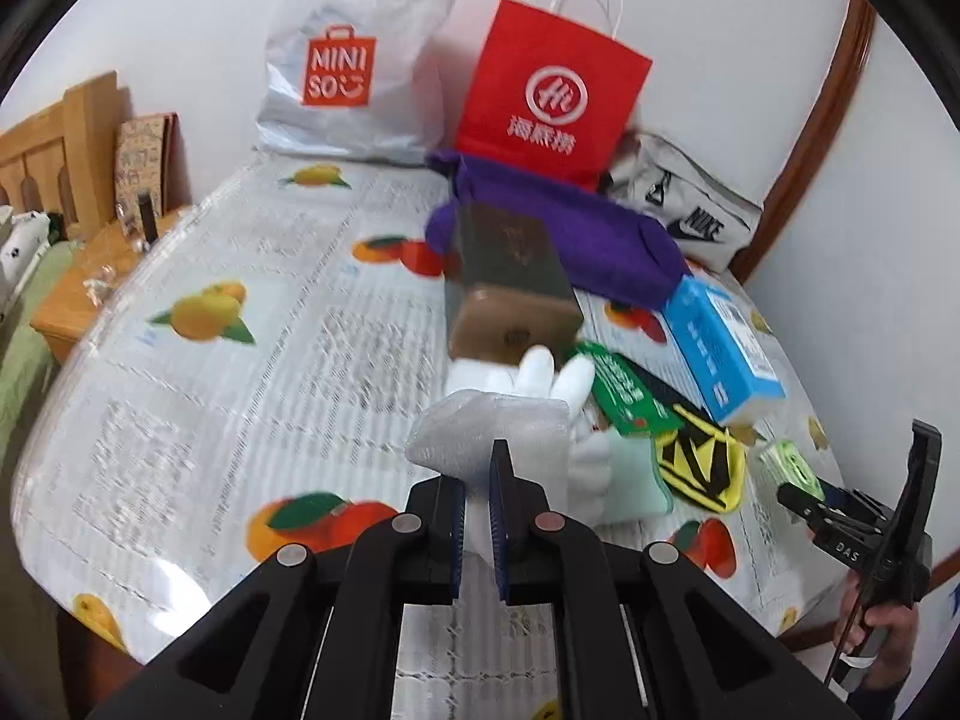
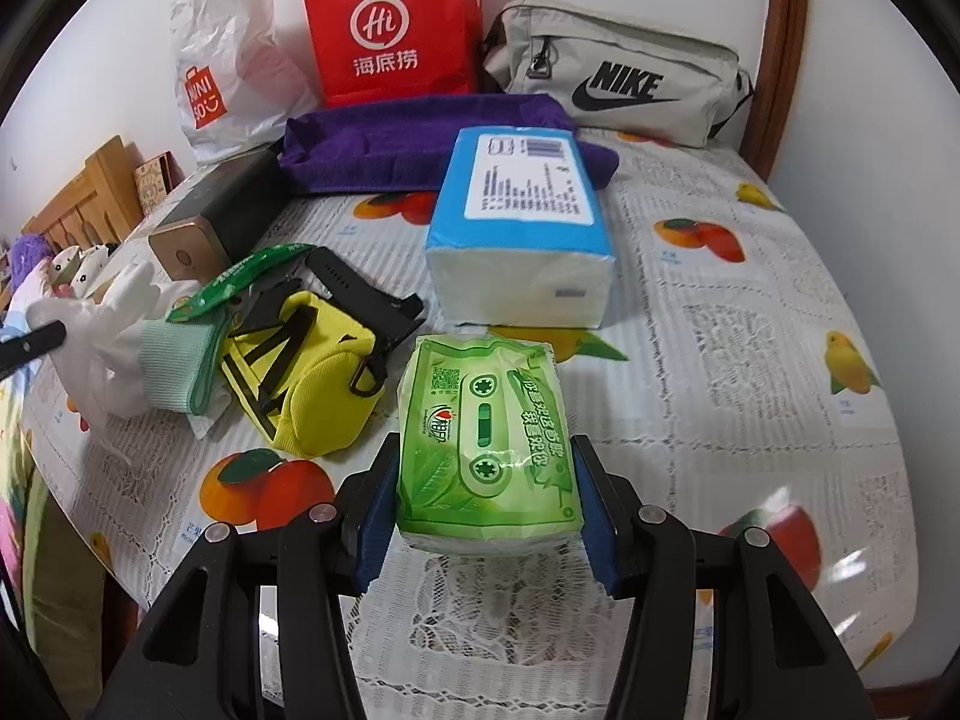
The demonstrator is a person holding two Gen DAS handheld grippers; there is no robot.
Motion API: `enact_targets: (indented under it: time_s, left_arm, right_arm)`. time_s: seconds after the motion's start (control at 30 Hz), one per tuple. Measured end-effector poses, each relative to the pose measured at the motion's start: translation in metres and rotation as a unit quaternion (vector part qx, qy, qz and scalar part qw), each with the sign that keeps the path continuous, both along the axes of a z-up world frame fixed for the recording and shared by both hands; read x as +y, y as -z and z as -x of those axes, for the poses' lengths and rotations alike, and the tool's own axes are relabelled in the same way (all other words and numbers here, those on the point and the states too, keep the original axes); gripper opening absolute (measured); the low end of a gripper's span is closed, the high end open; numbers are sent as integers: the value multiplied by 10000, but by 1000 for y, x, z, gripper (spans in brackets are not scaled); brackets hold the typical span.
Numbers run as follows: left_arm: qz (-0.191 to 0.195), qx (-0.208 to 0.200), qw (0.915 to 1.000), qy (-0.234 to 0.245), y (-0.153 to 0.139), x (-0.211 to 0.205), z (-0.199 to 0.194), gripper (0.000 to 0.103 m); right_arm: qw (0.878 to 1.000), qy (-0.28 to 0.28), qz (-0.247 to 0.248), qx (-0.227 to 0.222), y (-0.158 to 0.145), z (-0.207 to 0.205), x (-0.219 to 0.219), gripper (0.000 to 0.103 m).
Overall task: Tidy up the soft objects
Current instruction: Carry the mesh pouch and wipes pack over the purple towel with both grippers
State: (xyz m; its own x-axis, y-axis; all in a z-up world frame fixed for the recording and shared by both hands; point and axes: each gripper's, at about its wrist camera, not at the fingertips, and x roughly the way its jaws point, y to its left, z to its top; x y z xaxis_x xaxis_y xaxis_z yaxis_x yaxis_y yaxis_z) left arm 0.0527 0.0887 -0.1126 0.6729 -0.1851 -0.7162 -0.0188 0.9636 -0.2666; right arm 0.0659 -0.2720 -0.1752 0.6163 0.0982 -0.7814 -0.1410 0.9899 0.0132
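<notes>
Your left gripper (image 1: 477, 501) pinches the white glove (image 1: 492, 432) tight, and your right gripper (image 2: 489, 501) clamps the green tissue pack (image 2: 489, 450) — both just above the table (image 2: 750, 276). Beyond them, you've yet to sort the yellow pouch (image 2: 300, 372), blue tissue pack (image 2: 519, 222) and purple towel (image 2: 384, 144).

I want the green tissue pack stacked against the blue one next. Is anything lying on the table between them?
Nothing visible. The green tissue pack, clamped in the right gripper, faces the blue tissue pack across bare tablecloth. The yellow pouch lies off to the left.
</notes>
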Motion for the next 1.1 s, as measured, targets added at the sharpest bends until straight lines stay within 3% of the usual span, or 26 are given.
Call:
enact_targets:
  time_s: [0.57, 1.1]
  left_arm:
    - [168, -559, 9982, 127, -67, -21, -29, 8]
    - [14, -546, 9985, 4, -99, -24, -95, 8]
  right_arm:
    - [9976, -195, -172, -637, -73, -13, -2, 52]
    - [9957, -364, -230, -826, -109, -91, -4, 52]
